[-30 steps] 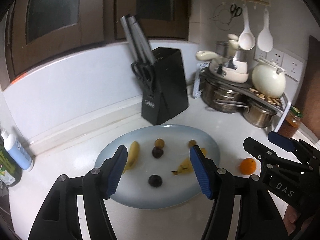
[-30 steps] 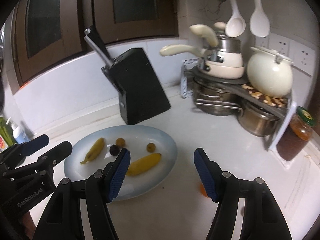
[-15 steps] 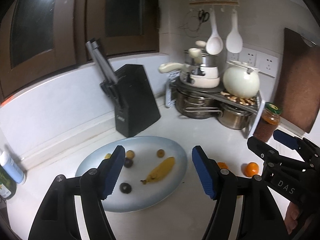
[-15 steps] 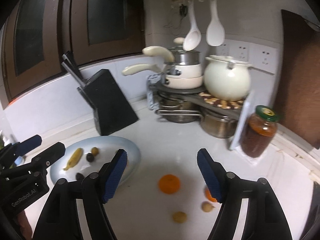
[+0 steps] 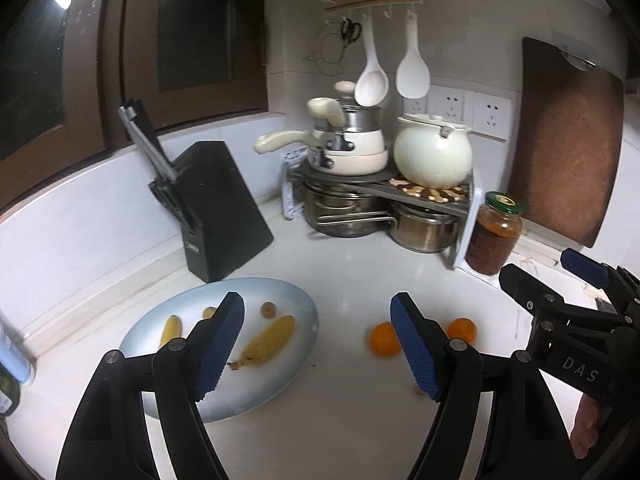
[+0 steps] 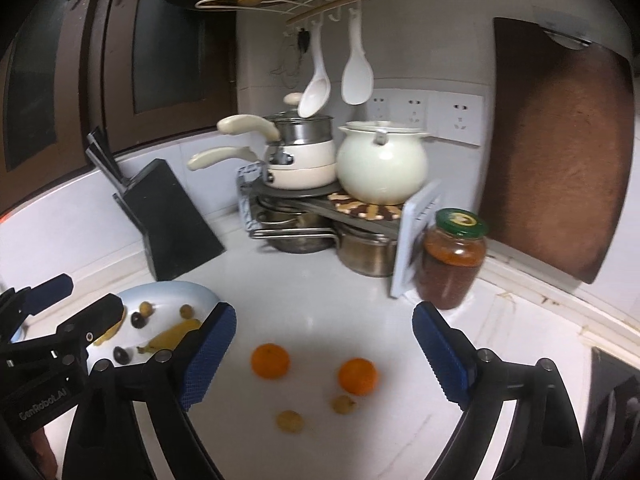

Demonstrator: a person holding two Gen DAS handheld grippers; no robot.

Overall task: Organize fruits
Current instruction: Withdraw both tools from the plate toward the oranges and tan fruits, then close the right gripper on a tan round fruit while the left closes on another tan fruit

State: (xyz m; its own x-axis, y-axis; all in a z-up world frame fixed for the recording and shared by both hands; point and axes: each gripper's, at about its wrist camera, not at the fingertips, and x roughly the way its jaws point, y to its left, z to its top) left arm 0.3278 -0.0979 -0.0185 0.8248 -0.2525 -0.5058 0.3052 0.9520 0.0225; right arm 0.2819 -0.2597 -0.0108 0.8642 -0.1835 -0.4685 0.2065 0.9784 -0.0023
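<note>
grippers: my left gripper (image 5: 316, 340) and my right gripper (image 6: 324, 350) both have their jaws opening, with nothing between the pads; neither holds any fruit.
fruit on counter: two oranges (image 6: 270, 361) (image 6: 357, 376) and two small yellowish fruits (image 6: 290, 421) (image 6: 343, 404) lie loose on the white counter (image 6: 360, 300), low in the centre of the right view.
fruit on plate: bananas (image 5: 268, 340) and small dark and brown fruits sit on the pale plate (image 5: 296, 364) at the lower left.
risk, rolling: i judge the oranges may roll off if a pad nudges one before the jaws close around it.
risk, small fruit: the two small ones sit close to the right orange, so a wide grab could knock them away.
risk, collision: my grippers work near each other by the plate; they could clash there.
risk, jar: the green-lidded jar (image 6: 452, 258) stands just behind, within a careless sweep.
writing: "das" on my right gripper in the left view; what looks like "genrobot.ai" on my left gripper in the right view. jar and knife block (image 5: 218, 208) labels are unreadable.
</note>
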